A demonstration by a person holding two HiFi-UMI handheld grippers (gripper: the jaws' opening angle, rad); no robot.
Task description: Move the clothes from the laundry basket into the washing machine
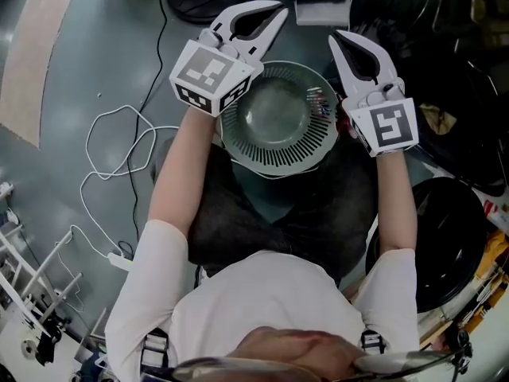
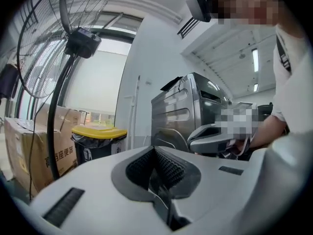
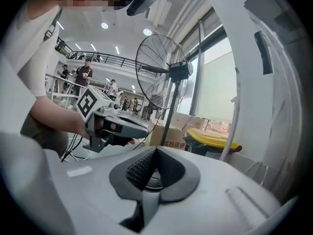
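Jaws of my left gripper (image 2: 155,153) and right gripper (image 3: 156,153) are pressed together on nothing. Only the head view shows the round, slotted laundry basket (image 1: 314,146) on the floor between them. The gripper views add a wire-caged fan (image 3: 179,71), a yellow-lidded bin (image 2: 98,131) and a cardboard box (image 2: 34,151) printed "座便器".

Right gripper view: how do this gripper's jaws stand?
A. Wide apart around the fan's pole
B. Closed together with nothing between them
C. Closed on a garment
B: the right gripper shows its jaws meeting at the tip, with no cloth or other thing between them.
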